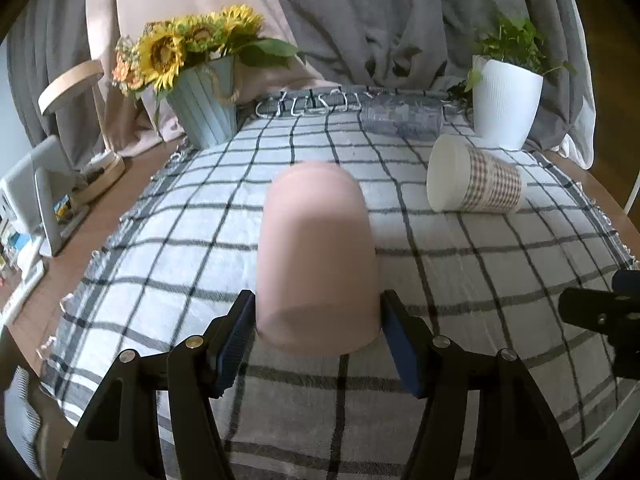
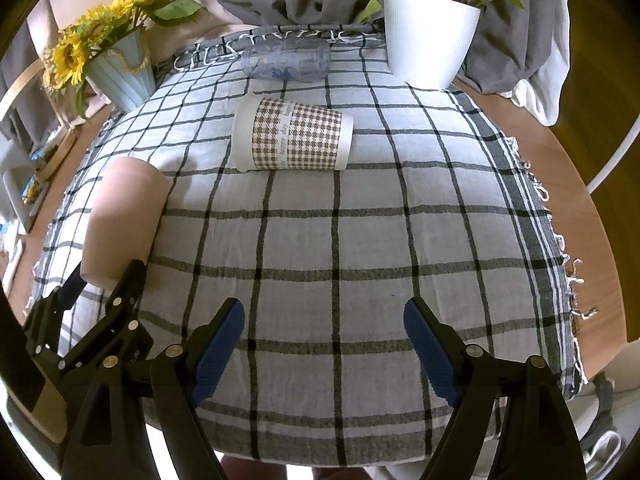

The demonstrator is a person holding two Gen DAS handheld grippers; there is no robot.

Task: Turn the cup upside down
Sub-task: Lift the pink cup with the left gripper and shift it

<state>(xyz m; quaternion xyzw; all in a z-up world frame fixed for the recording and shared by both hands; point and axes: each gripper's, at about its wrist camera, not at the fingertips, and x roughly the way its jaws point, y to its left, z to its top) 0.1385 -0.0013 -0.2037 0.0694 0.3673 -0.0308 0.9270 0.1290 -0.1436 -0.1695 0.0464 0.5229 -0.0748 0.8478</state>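
a: smooth pink plastic cup (image 1: pixel 316 256) sits between the blue pads of the left gripper (image 1: pixel 318 332), near its rim end, closed end pointing away. cannot tell if the pads press it or only flank it.

b: if contact is light, the slick wall could slide out mid-turn. the checked tablecloth (image 1: pixel 460 264) is loose too; a dragged rim could bunch it.

a: right gripper (image 2: pixel 324 344) hangs wide, empty, over bare cloth.

b: neighbours? a houndstooth paper cup (image 2: pixel 294 140) on its side, well apart; it rolls if bumped.
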